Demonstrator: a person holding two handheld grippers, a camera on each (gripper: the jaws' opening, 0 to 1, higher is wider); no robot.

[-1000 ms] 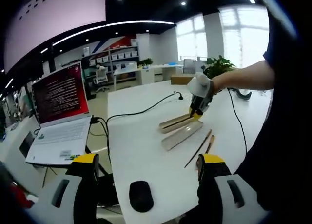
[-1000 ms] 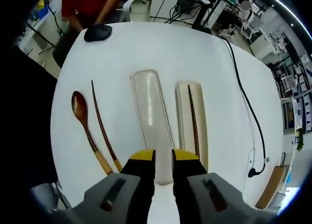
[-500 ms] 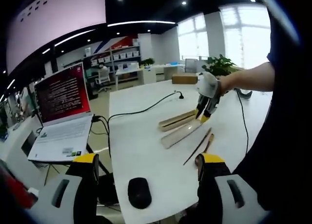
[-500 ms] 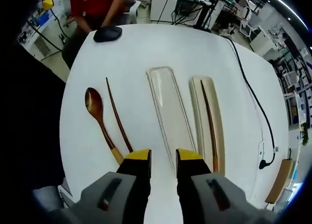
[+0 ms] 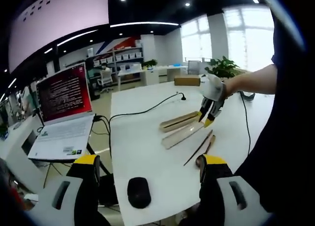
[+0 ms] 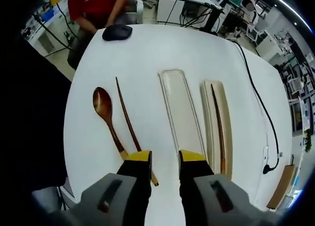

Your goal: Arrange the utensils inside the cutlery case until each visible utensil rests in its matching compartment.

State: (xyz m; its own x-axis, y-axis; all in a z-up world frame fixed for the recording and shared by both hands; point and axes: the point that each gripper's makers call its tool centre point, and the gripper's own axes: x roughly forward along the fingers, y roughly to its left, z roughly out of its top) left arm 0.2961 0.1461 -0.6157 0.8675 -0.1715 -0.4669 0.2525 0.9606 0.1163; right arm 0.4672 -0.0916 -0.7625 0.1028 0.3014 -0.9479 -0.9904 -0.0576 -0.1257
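Having left one chopstick (image 6: 218, 125) in the case tray (image 6: 209, 122) at centre right, the empty right gripper (image 6: 165, 157), jaws slightly parted, drifts toward the loose chopstick (image 6: 129, 122) and spoon (image 6: 105, 113) at centre left, while the left gripper (image 5: 147, 166) idles wide open, holding nothing.

- The table (image 6: 147, 48) was plain white.
- The spoon (image 6: 104, 106) had a glossy reddish-brown bowl and a paler tan handle end.
- Both chopsticks, one loose (image 6: 129, 123) and one in the case (image 6: 218, 127), were dark brown.
- The cutlery case (image 6: 215, 137) was beige; its lid (image 6: 181, 117) was translucent pale.
- The mouse (image 6: 117, 32) was black.
- The laptop (image 5: 64, 108) screen was red with pale text.
- The right gripper (image 6: 164, 159) had yellow tips on grey jaws.
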